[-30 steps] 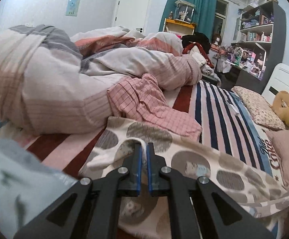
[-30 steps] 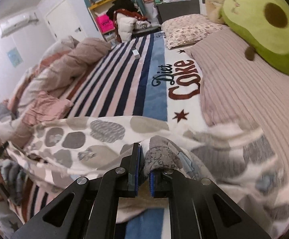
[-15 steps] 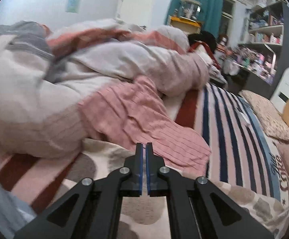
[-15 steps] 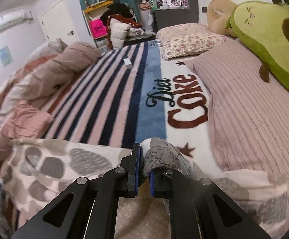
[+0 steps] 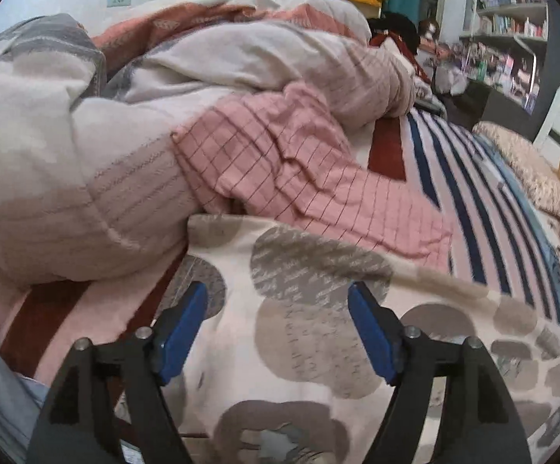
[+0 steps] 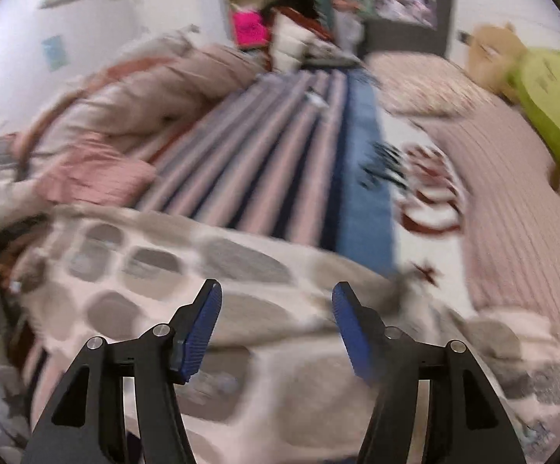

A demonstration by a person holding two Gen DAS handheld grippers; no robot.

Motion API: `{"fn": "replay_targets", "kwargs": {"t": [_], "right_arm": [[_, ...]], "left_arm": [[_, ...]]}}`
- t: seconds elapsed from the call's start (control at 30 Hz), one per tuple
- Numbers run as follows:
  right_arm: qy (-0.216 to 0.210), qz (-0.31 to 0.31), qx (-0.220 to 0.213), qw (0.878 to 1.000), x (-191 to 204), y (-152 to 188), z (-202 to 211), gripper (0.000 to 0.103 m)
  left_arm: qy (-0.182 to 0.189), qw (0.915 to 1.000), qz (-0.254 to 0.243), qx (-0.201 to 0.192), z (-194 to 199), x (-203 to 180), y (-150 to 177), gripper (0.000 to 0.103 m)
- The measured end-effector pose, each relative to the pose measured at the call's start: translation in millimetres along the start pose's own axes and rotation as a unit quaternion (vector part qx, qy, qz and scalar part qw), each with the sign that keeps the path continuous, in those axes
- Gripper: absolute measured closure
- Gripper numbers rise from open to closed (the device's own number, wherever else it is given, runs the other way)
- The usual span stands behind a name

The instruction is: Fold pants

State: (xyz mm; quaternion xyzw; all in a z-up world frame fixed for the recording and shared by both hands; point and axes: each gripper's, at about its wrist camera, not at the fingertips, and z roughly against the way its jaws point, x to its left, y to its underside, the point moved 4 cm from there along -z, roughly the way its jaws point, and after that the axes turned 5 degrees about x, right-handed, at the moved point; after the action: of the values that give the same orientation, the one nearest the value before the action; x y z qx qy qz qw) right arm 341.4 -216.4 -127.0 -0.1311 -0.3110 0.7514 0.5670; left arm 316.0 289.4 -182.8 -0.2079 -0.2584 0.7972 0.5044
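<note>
The pants [image 5: 318, 309] are cream with grey and beige blotches and lie spread across the striped bed. They also show in the right wrist view [image 6: 241, 270], which is motion-blurred. My left gripper [image 5: 278, 328] is open, its blue pads wide apart just above the cloth near its far edge, holding nothing. My right gripper [image 6: 276, 328] is open too, its pads apart over the cloth, empty.
A pink checked garment [image 5: 299, 166] lies just beyond the pants, against a big heaped duvet [image 5: 106, 135] on the left. The striped blanket [image 6: 280, 147] runs to the pillows [image 6: 426, 81]. A green avocado plush [image 6: 550, 108] sits at the right.
Both grippers were shut on the pants cloth, carried it forward across the bed, and have now opened and let it go. The cloth lies flat under them.
</note>
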Motion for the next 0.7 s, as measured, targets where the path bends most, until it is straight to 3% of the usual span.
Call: {"fn": "replay_targets", "kwargs": {"t": [0.1,0.2,0.27,0.33,0.43,0.5,0.57,0.7], "right_arm": [[-0.036,0.025,-0.020,0.999,29,-16,-8,0.040],[-0.046,0.040,-0.040,0.997,46,-29,-23,0.040],[-0.061,0.044,-0.052,0.996,51,-33,-35,0.040],[-0.064,0.044,-0.030,0.997,49,-31,-54,0.040],[-0.050,0.064,0.008,0.997,44,-21,-84,0.039],[-0.057,0.093,0.040,0.993,47,-11,-101,0.040],[-0.065,0.117,0.057,0.989,53,-3,-111,0.040],[-0.081,0.163,0.079,0.980,69,10,-121,0.039]], "left_arm": [[0.006,0.9994,-0.010,0.034,-14,2,11,0.032],[-0.030,0.9982,-0.021,0.047,-28,10,21,0.032],[-0.040,0.9980,0.002,0.048,-30,20,22,0.032],[-0.020,0.9983,0.030,0.045,-29,28,22,0.032],[-0.016,0.9976,0.030,0.061,-37,28,27,0.032],[0.009,0.9970,0.020,0.074,-45,21,31,0.049],[0.006,0.9969,0.007,0.078,-47,13,34,0.058],[0.021,0.9972,-0.002,0.072,-42,6,34,0.089]]}}
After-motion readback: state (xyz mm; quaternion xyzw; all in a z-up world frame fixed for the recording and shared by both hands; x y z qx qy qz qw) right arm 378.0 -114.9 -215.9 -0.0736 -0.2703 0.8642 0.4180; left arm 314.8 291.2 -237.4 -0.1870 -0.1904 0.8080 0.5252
